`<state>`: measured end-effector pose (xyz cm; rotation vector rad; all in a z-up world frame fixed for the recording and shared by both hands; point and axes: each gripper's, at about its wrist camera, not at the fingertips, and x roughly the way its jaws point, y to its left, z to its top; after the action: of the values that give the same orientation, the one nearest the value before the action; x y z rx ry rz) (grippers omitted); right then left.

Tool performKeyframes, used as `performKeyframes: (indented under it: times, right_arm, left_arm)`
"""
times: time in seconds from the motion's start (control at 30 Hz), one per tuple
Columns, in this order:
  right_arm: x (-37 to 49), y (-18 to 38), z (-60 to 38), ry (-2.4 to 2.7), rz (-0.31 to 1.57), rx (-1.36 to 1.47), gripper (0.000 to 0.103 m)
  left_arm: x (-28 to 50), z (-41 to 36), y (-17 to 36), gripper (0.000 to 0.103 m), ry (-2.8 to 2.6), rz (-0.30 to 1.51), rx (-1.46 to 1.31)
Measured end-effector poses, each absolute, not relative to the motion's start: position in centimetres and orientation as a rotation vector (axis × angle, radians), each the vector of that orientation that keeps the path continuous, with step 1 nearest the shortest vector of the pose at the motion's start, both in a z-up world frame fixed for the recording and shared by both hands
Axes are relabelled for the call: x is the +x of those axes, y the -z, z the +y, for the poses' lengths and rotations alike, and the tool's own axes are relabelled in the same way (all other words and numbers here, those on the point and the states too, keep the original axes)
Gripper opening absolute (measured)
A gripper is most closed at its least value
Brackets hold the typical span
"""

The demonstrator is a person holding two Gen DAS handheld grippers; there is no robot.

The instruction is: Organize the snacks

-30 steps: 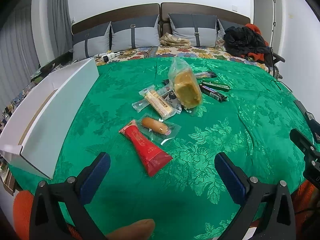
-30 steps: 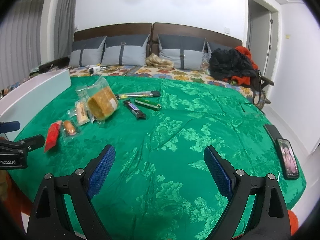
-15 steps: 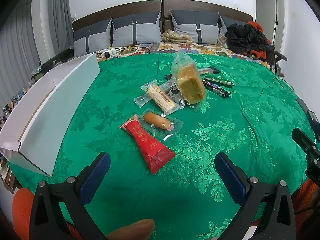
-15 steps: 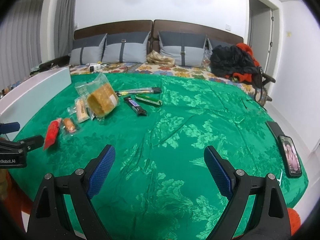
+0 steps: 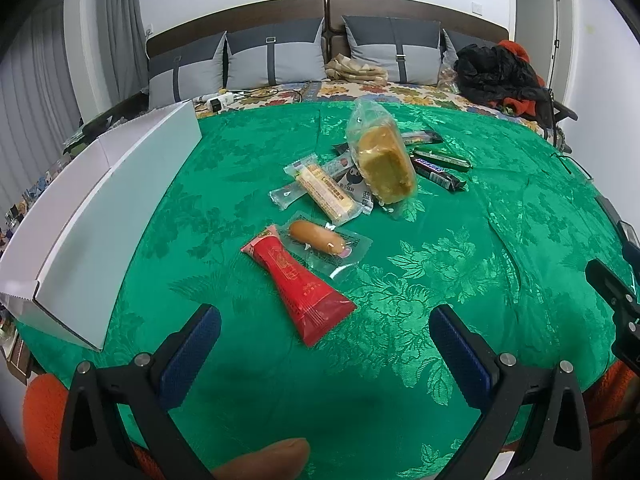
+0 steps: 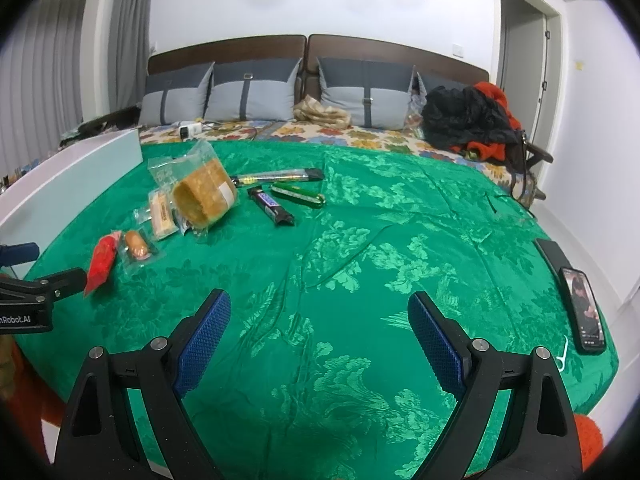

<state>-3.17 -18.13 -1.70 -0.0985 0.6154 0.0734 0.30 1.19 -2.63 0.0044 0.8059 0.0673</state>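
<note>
Gaping left claw (image 5: 324,344) — red packet (image 5: 298,286) near

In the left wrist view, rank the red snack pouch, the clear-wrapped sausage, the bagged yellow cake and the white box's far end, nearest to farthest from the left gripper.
1. Red snack pouch, just ahead of the left gripper.
2. Clear-wrapped sausage, touching the pouch, behind it.
3. Bagged yellow cake, centre-right.
4. White box's far end, far left.

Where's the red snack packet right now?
In the left wrist view the red packet lies on the green bedspread just ahead of the open left hand-held gripper, touching the wrapped sausage behind it, with the white box to its left.
</note>
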Motion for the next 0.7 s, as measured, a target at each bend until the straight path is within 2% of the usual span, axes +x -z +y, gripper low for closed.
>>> performKeyframes:
  times: [0.7]
  right_arm:
    - [-3.15, 1.98, -18.02, -0.077, 0.62, -0.101, 0.092]
  left_arm:
    - [0.32, 1.28, 2.65, 0.103, -0.068, 0.806, 0.004]
